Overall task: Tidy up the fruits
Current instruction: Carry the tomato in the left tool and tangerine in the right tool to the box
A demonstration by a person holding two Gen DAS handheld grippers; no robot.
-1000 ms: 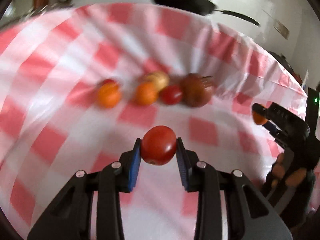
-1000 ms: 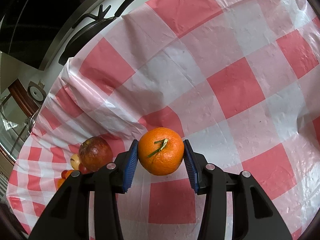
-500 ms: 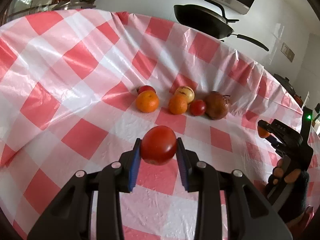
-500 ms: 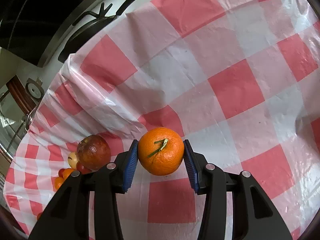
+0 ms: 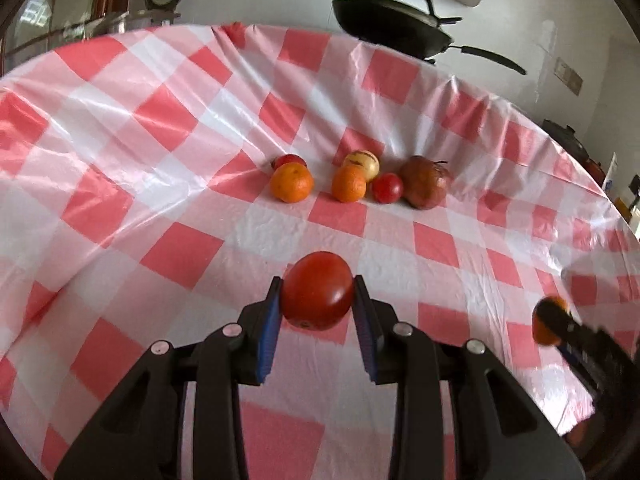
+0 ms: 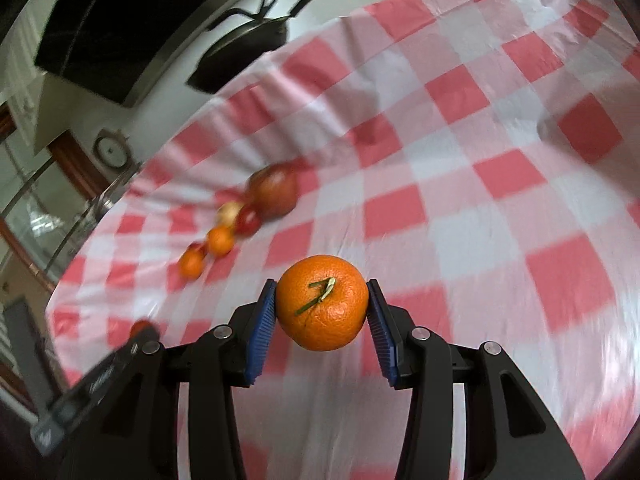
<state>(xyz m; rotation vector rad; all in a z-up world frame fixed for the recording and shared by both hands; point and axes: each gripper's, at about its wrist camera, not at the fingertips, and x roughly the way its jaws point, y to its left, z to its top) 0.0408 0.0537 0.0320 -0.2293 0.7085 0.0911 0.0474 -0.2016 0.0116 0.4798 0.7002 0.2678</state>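
Left claw [image 5: 317, 312] clamps my round red tomato [image 5: 318, 290]; right claw [image 6: 322, 316] clamps a stemmed orange mandarin [image 6: 322, 302].
Carrying step, I judge: row of mixed fruits [image 5: 352, 178] lies ahead; next, set each beside its kind.

- Ahead of you, the checked tabletop [image 5: 168, 256] lies bare up to the fruit row [image 5: 352, 180].
- That row blocks the far middle.
- A pan [image 5: 396, 28] hangs beyond the tabletop's far edge.

On the bench [image 5: 168, 208] a row of fruit runs left to right: a mandarin [image 5: 291, 182] with a small fruit behind it, another mandarin [image 5: 349, 184], a tomato [image 5: 387, 188], a pomegranate [image 5: 425, 187]. A pan [image 5: 394, 26] stands beyond the far edge.
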